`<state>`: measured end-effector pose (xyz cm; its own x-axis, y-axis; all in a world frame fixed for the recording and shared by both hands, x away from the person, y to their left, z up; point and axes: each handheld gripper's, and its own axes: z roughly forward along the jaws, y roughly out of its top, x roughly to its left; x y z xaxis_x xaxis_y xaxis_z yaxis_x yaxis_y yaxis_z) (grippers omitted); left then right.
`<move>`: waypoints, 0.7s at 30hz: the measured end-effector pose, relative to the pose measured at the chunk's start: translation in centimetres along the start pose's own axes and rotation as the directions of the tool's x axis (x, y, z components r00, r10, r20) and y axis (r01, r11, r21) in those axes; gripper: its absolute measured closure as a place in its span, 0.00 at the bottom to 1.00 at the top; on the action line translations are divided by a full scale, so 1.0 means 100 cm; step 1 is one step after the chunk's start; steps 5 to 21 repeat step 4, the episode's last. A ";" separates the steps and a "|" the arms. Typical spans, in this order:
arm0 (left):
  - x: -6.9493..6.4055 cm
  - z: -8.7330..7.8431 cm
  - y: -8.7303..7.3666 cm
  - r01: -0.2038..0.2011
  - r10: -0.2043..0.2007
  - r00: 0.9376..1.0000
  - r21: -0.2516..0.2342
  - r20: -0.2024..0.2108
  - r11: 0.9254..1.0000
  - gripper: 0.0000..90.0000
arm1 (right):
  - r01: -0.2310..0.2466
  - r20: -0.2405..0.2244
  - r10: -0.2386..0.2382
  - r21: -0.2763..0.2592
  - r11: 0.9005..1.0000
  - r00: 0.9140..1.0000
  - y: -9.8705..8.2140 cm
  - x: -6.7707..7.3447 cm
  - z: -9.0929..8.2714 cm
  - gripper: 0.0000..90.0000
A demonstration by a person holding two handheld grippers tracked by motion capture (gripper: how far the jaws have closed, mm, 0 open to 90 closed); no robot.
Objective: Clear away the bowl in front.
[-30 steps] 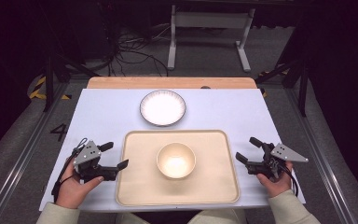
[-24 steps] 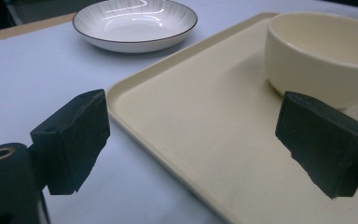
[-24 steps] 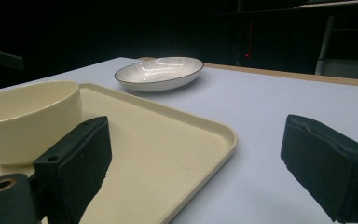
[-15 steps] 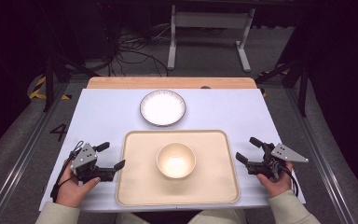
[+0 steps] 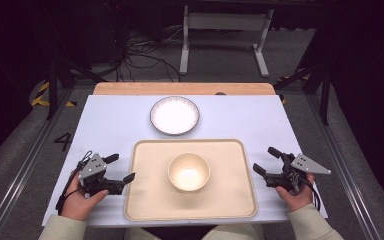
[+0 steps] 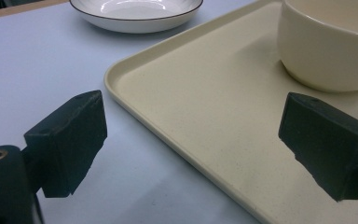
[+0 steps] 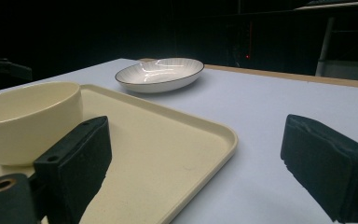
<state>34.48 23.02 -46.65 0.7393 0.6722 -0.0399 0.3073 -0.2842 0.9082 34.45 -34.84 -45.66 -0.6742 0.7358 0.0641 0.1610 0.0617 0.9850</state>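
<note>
Since the earlier frame we see the left hand-held gripper [image 5: 119, 168] has drawn back a little from the left rim of the cream rectangular plastic tray [image 5: 145, 200], while the right hand-held gripper [image 5: 267, 161] has kept its place just off the tray's right edge. Both have their jaws spread wide with nothing between them. Our left gripper view shows one jaw over the pale blue surface [image 6: 37, 60] and the other over the tray floor. The right gripper view shows the tray's rounded corner between its jaws. From above, the cream round ceramic bowl [image 5: 188, 172] sits mid-tray. Farther off, the white ribbed dark-rimmed plate [image 5: 174, 115] rests on the surface, apart from the tray.
</note>
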 end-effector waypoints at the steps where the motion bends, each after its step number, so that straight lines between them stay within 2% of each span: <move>1: 0.000 0.000 0.000 0.002 -0.002 1.000 -0.001 0.000 1.000 0.09 | 0.000 0.000 0.000 0.000 1.000 1.000 0.000 0.000 0.000 0.10; 21: 0.000 0.000 0.000 0.006 -0.006 1.000 -0.001 0.005 1.000 0.08 | 0.001 0.002 -0.001 0.001 1.000 1.000 0.000 0.000 0.000 0.10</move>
